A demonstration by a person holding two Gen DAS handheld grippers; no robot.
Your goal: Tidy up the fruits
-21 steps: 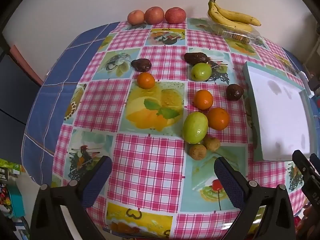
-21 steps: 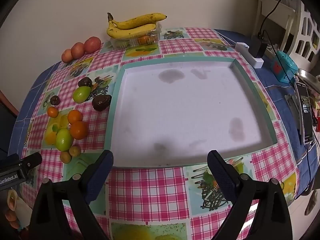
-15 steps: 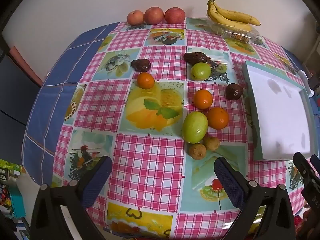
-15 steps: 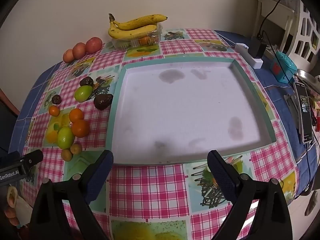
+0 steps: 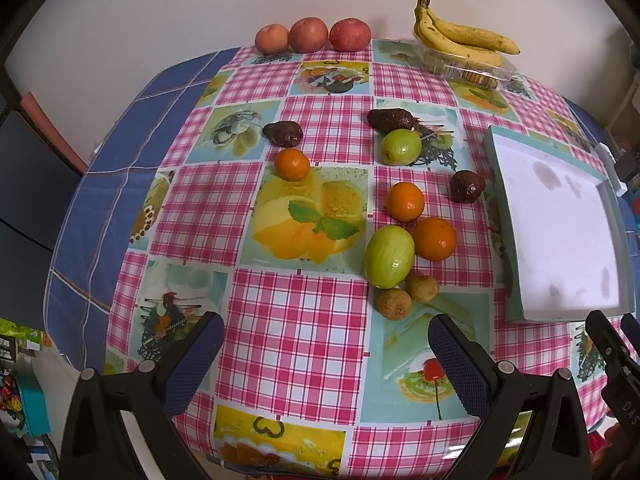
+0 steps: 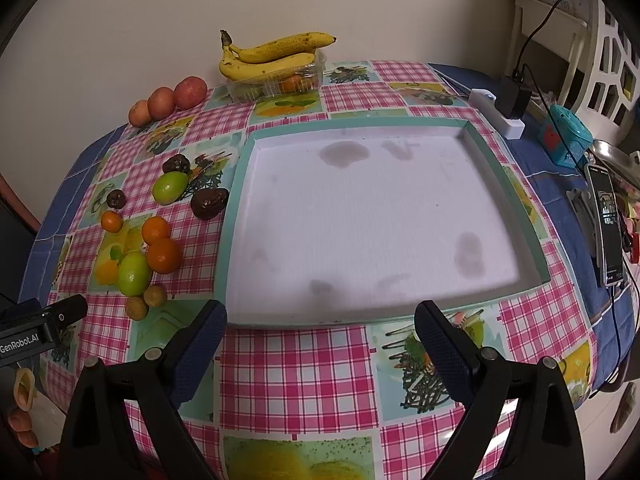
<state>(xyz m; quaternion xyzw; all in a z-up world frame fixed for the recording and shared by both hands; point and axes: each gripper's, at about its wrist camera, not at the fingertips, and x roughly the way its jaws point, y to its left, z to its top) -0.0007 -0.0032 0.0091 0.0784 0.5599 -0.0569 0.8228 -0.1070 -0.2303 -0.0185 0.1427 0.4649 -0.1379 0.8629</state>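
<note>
approach stage: your left gripper [image 5: 324, 354] and right gripper [image 6: 320, 330] gape wide, empty; next, close on the nearest green fruit [image 5: 389, 256] for the tray [image 6: 236, 216].

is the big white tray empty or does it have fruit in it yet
Empty. The tray shows only a bare, stained white floor; the oranges and other fruit lie on the tablecloth beside it.

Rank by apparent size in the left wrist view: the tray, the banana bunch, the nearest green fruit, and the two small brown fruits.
1. tray
2. banana bunch
3. nearest green fruit
4. two small brown fruits, which look about alike.
</note>
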